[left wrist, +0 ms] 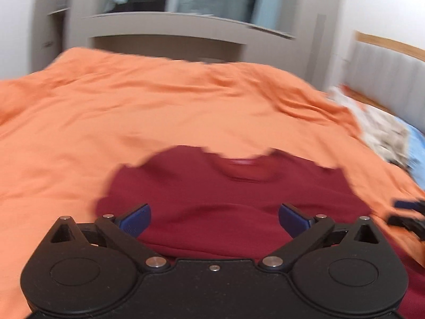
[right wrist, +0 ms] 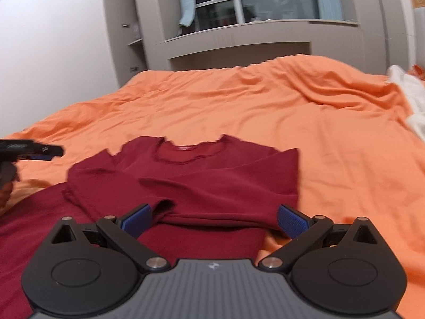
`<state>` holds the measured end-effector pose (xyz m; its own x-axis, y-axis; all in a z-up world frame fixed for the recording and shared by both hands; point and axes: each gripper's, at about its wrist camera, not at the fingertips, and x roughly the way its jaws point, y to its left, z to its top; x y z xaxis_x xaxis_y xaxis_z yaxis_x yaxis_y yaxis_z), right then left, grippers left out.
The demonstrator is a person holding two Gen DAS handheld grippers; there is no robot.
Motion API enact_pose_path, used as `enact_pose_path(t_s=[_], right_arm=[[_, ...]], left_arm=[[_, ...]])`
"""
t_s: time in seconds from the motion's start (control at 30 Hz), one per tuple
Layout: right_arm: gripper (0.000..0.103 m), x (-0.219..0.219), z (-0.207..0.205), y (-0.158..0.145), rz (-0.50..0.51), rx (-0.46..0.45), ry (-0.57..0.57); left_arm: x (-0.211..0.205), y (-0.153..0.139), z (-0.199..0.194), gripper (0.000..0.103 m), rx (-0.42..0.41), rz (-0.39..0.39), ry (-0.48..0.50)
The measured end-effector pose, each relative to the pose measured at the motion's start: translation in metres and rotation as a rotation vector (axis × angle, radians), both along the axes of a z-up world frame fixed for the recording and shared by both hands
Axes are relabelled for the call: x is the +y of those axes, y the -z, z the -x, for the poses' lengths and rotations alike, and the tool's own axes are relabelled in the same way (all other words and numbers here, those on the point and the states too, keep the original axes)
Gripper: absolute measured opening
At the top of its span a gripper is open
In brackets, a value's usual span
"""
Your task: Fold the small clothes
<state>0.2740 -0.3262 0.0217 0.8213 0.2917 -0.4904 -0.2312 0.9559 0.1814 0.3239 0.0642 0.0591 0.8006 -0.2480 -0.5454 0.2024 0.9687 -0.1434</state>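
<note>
Dark red shirt, neckline away from the cameras, lying on the orange bedspread near its front edge, one side folded over the body, lower hem bunched into a ridge. Left gripper spread wide over the cloth, clamping nothing. Right gripper spread wide too, hem ridge between the blue pads, contact unclear. Bare bedspread beyond and beside; pale laundry at far right.
</note>
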Motion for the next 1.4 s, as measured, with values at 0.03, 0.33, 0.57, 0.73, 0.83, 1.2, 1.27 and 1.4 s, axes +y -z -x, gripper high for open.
enact_pose_path(t_s=[0.03,0.33,0.57,0.73,0.83,1.2,1.27,1.4], right_arm=[[0.103,0.002,-0.001,0.0,-0.014,0.005,-0.018],[0.081,0.034,-0.049,-0.002,-0.045,0.024,-0.206],[0.049,0.056,-0.073,0.017,-0.014,0.119,-0.273],[0.038,0.057,-0.071,0.025,-0.003,0.138,-0.265],[0.03,0.057,-0.071,0.026,-0.001,0.138,-0.26],[0.006,0.091,-0.052,0.014,0.184,0.053,-0.306],[0.006,0.097,-0.05,0.017,0.221,0.054,-0.316],[0.006,0.097,-0.05,0.019,0.217,0.064,-0.316]], left_arm=[[0.013,0.001,-0.006,0.102,0.007,0.009,-0.039],[0.111,0.027,-0.067,0.097,0.141,0.224,-0.252],[0.126,0.048,-0.086,0.088,0.214,0.302,-0.204],[0.119,0.061,-0.095,0.073,0.269,0.295,-0.173],[0.117,0.062,-0.096,0.042,0.275,0.3,-0.158],[0.1,0.034,-0.082,0.008,0.184,0.148,-0.301],[0.098,0.033,-0.082,0.008,0.185,0.119,-0.312],[0.108,0.048,-0.087,0.008,0.248,0.147,-0.338]])
